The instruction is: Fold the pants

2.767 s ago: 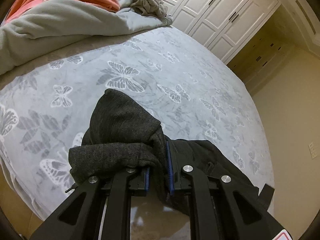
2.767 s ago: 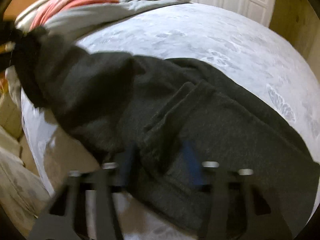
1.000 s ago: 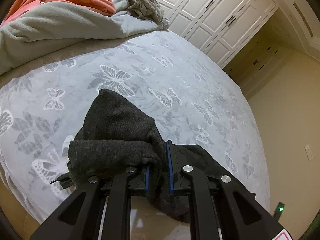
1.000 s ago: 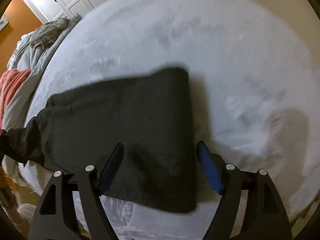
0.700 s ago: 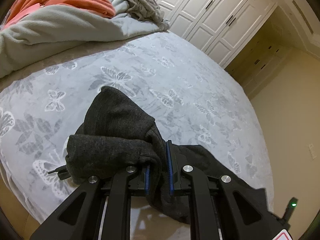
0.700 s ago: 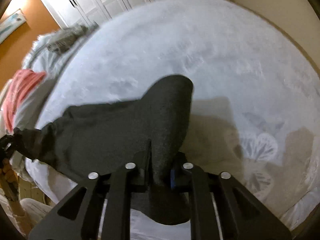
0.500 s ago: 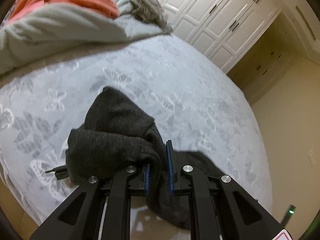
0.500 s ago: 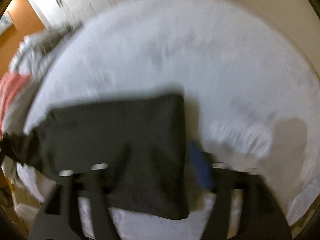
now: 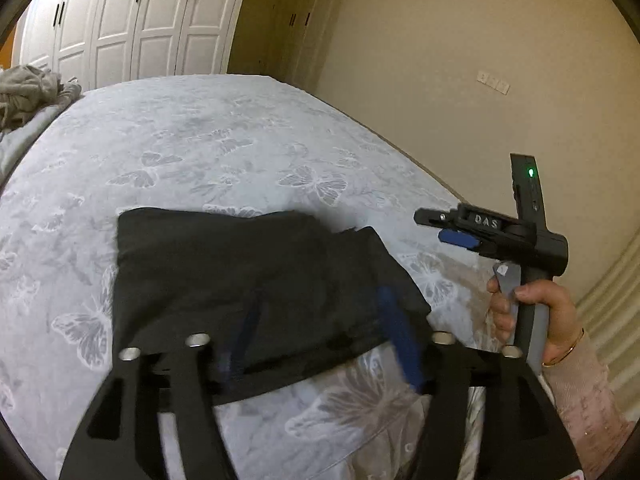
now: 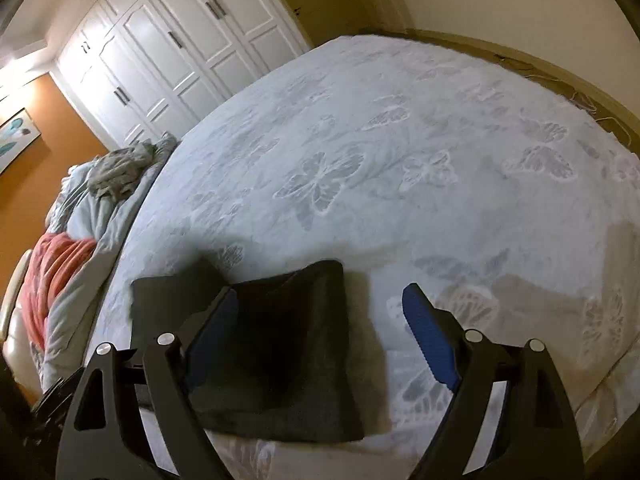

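Dark grey pants (image 9: 248, 272) lie folded flat in a rectangle on the butterfly-print bed (image 9: 224, 140), near its front edge. My left gripper (image 9: 320, 328) hovers over their near edge, blurred. Its jaws are opening; the pants lie below them and the pads do not press the cloth. In the right wrist view the pants (image 10: 288, 344) lie low and left of centre. My right gripper (image 10: 320, 300) is above their right edge, jaws opening wide, gripping nothing. The left wrist view also shows the right gripper (image 9: 440, 226) held by a hand (image 9: 532, 312).
A crumpled grey duvet (image 10: 92, 232) with an orange blanket (image 10: 56, 272) and a grey garment (image 10: 116, 172) lies at the bed's left end. White wardrobe doors (image 10: 180, 40) stand behind. The bed's front edge (image 10: 600, 392) drops off close to the grippers.
The left gripper let go of the bunched pants, swung right and rolled. The pants now lie flat and folded. The right gripper released its fold, opened wide and lifted.
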`<move>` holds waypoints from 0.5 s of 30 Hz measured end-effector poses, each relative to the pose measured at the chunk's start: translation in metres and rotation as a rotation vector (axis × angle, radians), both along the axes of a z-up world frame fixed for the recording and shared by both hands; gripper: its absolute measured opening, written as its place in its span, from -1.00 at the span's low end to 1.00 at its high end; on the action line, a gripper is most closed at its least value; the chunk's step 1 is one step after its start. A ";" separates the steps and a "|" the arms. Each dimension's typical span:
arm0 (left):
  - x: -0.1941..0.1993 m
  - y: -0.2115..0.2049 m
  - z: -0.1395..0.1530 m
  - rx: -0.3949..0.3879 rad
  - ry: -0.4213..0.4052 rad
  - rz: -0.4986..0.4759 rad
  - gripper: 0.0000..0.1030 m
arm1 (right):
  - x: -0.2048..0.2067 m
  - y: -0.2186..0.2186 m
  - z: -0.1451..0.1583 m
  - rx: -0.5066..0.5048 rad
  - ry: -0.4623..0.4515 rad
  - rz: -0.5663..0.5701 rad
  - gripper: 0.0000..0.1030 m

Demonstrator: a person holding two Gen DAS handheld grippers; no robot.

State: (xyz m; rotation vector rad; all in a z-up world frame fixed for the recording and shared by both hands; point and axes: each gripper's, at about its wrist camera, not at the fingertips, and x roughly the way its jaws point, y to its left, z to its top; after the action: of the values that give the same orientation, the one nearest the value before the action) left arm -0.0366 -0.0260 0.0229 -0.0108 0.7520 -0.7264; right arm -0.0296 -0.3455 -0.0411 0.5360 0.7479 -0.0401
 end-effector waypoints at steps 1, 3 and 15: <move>0.001 0.007 0.003 -0.022 -0.006 0.013 0.44 | 0.001 0.003 -0.002 0.011 0.009 0.025 0.59; 0.001 0.022 0.010 -0.062 -0.031 0.045 0.49 | 0.005 0.012 -0.008 0.042 0.034 0.093 0.59; 0.019 0.067 -0.001 0.131 -0.096 0.320 0.52 | 0.065 0.092 -0.050 0.013 0.185 0.315 0.37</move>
State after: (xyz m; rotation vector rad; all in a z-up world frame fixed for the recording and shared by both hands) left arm -0.0171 0.0414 0.0224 0.0223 0.6842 -0.3697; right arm 0.0353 -0.2531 -0.0916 0.4254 1.0070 0.2103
